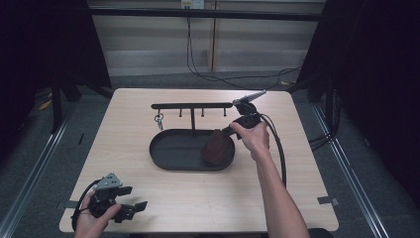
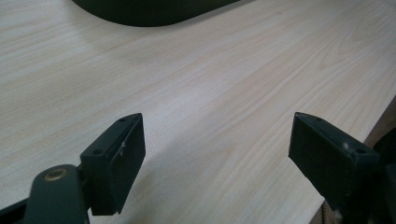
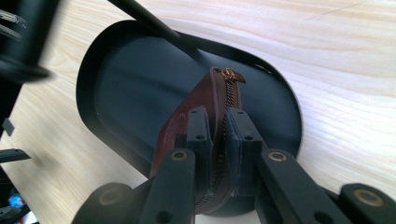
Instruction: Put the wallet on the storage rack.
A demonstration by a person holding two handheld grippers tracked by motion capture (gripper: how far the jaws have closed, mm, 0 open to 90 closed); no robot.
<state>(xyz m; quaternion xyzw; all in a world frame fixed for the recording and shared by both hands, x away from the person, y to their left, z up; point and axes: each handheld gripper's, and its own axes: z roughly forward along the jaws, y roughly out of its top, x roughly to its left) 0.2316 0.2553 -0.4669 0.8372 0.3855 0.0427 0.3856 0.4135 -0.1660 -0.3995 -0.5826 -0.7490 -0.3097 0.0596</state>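
Brown leather, zipped along its top edge, shows between the jaws of the right tool (image 3: 218, 135): a small pouch (image 3: 205, 107) is pinched there, its brass zipper pull (image 3: 232, 75) at the far end. The pouch hangs at the right end of the black oval tray (image 1: 168, 148), which sits at the middle of the table (image 1: 148, 198), nearer the far edge; whether it touches the tray floor I cannot tell. A post rises from the tray and carries a bar with pegs (image 1: 192, 105), and a key ring (image 1: 159, 119) hangs at the bar's left end. Near the table's near left corner, the left tool (image 1: 134, 208) is held low with its jaws spread wide over bare wood.
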